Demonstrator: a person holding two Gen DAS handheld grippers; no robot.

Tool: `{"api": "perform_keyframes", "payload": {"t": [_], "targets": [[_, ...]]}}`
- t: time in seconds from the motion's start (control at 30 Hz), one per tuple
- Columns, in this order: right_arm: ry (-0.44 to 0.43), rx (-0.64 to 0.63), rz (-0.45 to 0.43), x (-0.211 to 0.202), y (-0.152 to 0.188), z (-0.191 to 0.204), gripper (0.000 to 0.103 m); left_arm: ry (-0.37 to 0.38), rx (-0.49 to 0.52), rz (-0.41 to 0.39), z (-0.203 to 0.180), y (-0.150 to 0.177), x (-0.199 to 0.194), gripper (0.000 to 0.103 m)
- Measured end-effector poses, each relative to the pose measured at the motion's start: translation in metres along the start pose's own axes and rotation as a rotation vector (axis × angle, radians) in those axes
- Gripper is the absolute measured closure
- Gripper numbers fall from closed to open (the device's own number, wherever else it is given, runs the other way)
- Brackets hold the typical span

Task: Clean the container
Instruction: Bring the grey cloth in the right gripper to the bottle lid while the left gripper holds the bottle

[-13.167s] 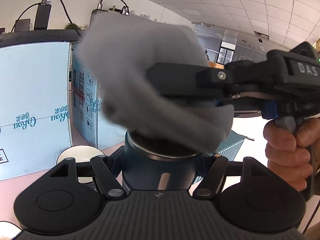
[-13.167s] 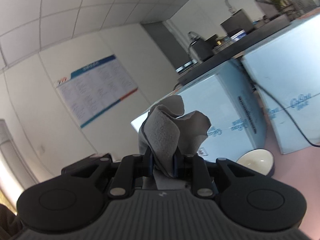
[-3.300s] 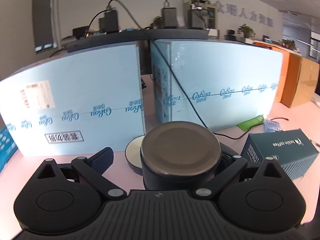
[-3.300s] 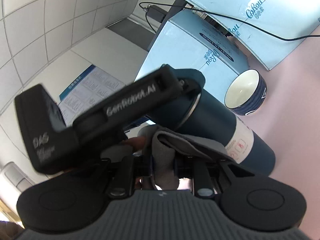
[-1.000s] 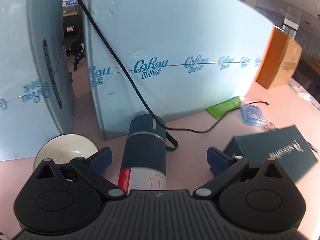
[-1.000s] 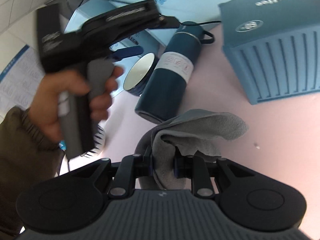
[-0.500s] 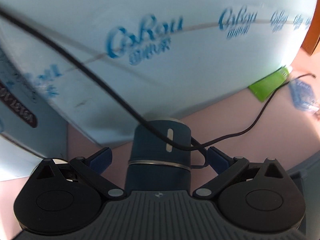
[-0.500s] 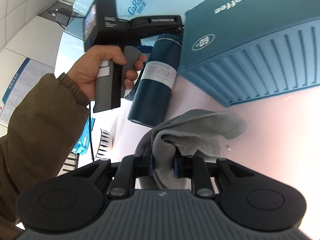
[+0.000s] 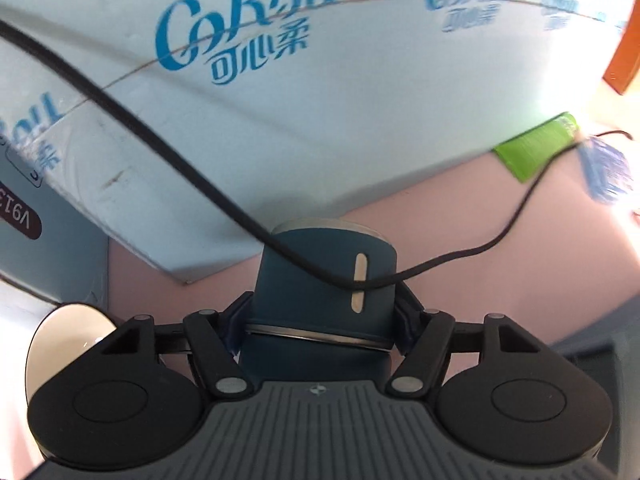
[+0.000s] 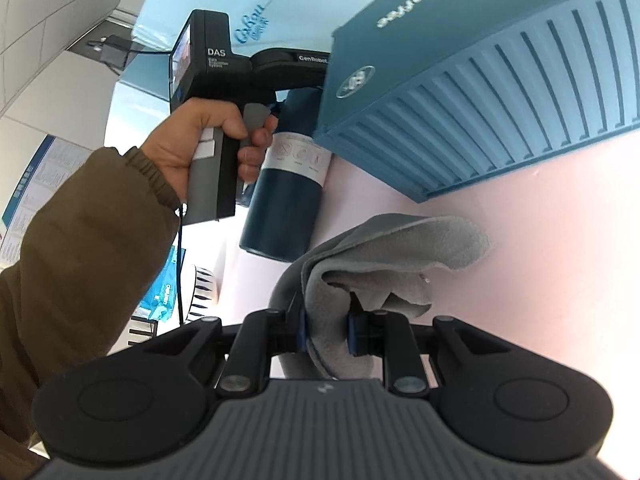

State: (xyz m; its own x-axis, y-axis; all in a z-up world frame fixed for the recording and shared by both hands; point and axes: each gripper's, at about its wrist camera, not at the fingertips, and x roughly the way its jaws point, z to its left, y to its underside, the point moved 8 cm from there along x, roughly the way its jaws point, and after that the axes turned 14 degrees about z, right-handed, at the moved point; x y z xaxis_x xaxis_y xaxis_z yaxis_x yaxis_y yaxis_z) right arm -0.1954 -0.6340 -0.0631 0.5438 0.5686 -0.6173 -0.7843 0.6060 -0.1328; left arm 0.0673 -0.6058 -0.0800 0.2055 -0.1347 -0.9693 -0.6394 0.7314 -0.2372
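Left claw point(image 9: 320, 320) of mine has just closed on the flask point(image 9: 326, 276), lying on the pink table point(image 9: 520, 272); my right claw point(image 10: 326, 328) pinches the grey cloth point(image 10: 384, 256).

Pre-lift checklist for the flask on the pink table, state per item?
1. Left claw shut on the flask: ok, the jaws have just closed and the blue pads press the dark blue flask near its lid seam.
2. Right claw shut on the grey cloth: ok.
3. Black cable off the flask: not ok, it drapes across the lid.
4. Lid fully seated: cannot tell.
5. Space beside the flask: not ok, in the right wrist view it sits tight against the blue coffee box.
6. White bowl apart from the flask: ok.
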Motion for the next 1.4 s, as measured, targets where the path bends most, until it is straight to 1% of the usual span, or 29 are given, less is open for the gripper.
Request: {"api": "perform_keyframes", "payload": {"t": [0.1, 0.17, 0.27, 0.4, 0.47, 0.57, 0.67, 0.73, 0.83, 0.9, 1.0, 1.07, 1.13, 1.23, 1.33, 1.4], "targets": [[-0.005, -0.028, 0.000, 0.002, 0.000, 0.006, 0.080, 0.035, 0.003, -0.056, 0.001, 0.017, -0.025, 0.040], [-0.006, -0.054, -0.005, 0.003, 0.001, 0.013, 0.080, 0.066, -0.001, -0.109, 0.006, 0.031, -0.046, 0.040], [0.005, -0.106, -0.023, 0.005, 0.003, 0.024, 0.080, 0.115, -0.011, -0.208, 0.017, 0.062, -0.086, 0.040], [0.036, -0.205, -0.043, 0.008, 0.008, 0.041, 0.080, 0.190, -0.013, -0.348, 0.037, 0.108, -0.139, 0.040], [0.042, -0.261, -0.047, 0.010, 0.010, 0.051, 0.080, 0.223, -0.016, -0.390, 0.047, 0.127, -0.162, 0.039], [0.076, -0.347, -0.040, 0.015, 0.013, 0.064, 0.080, 0.275, 0.000, -0.429, 0.053, 0.158, -0.188, 0.038], [0.096, -0.449, -0.048, 0.018, 0.015, 0.081, 0.080, 0.306, 0.018, -0.446, 0.049, 0.182, -0.202, 0.036], [0.108, -0.515, -0.062, 0.015, 0.018, 0.091, 0.080, 0.308, 0.018, -0.451, 0.045, 0.185, -0.207, 0.035], [0.103, -0.565, -0.077, 0.006, 0.017, 0.096, 0.080, 0.321, -0.026, -0.452, 0.053, 0.202, -0.214, 0.035], [0.095, -0.589, -0.090, 0.007, 0.010, 0.102, 0.080, 0.329, -0.047, -0.455, 0.062, 0.213, -0.217, 0.035], [0.076, -0.621, -0.105, 0.009, -0.006, 0.113, 0.080, 0.316, -0.025, -0.454, 0.067, 0.218, -0.216, 0.035], [0.040, -0.626, -0.125, 0.006, -0.015, 0.123, 0.080, 0.286, 0.006, -0.439, 0.068, 0.225, -0.215, 0.035], [-0.003, -0.622, -0.154, 0.001, -0.022, 0.133, 0.080, 0.281, 0.008, -0.434, 0.069, 0.229, -0.214, 0.035], [-0.039, -0.603, -0.187, 0.000, -0.035, 0.142, 0.080, 0.269, -0.029, -0.441, 0.072, 0.231, -0.215, 0.035], [-0.089, -0.571, -0.177, 0.008, -0.049, 0.146, 0.080, 0.261, -0.075, -0.448, 0.076, 0.233, -0.216, 0.035], [-0.148, -0.548, -0.160, 0.013, -0.057, 0.150, 0.080, 0.269, -0.100, -0.449, 0.076, 0.234, -0.218, 0.035]]}}
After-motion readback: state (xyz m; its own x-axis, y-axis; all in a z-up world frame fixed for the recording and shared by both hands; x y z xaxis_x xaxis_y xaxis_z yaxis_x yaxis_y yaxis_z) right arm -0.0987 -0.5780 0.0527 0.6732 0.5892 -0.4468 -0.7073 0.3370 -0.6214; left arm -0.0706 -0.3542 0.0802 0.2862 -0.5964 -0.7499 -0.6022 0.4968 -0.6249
